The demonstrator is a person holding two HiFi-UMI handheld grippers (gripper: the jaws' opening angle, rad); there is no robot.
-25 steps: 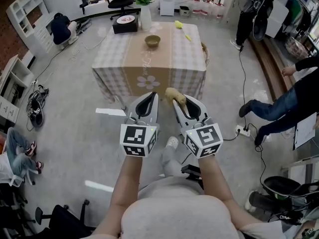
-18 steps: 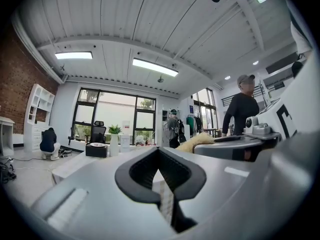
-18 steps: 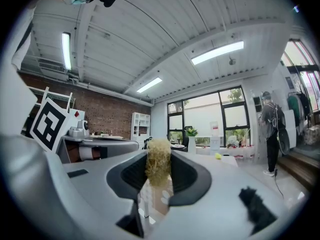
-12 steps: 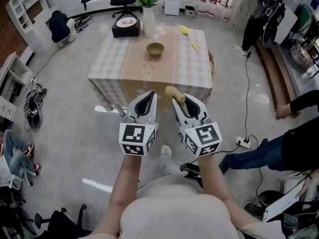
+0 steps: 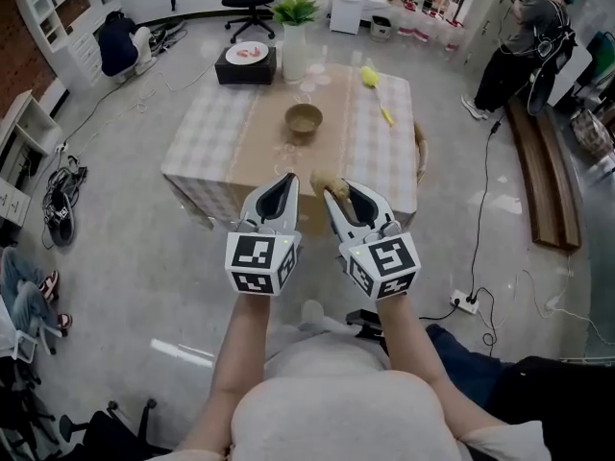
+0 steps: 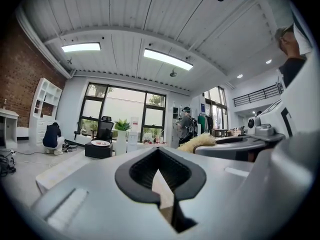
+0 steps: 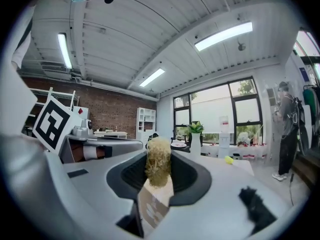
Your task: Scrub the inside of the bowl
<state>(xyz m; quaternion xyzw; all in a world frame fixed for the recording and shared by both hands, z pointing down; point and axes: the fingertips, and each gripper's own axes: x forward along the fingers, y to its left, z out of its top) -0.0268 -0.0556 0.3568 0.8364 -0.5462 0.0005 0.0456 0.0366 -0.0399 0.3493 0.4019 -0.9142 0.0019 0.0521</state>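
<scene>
A small brown bowl [image 5: 304, 118] stands on the tan runner of a table with a checked cloth [image 5: 211, 133], well ahead of both grippers. My left gripper [image 5: 283, 179] is held at chest height before the table's near edge, its jaws shut with nothing between them [image 6: 160, 156]. Beside it, my right gripper [image 5: 332, 190] is shut on a tan fibrous scrubber [image 5: 327, 181], whose tuft sticks out past the jaws [image 7: 158, 163]. Both grippers are in the air, short of the table.
On the table's far side are a white vase with a plant [image 5: 295, 38], a black box with a plate [image 5: 248, 61] and a yellow brush [image 5: 373, 80]. A person [image 5: 534, 38] stands at far right, another crouches [image 5: 119, 44] at far left. Cables and a power strip [image 5: 467, 303] lie on the floor.
The table and bowl have come closer and lower in the head view as I walk towards them. Both grippers keep their pose. The person at the right edge is gone from view.
</scene>
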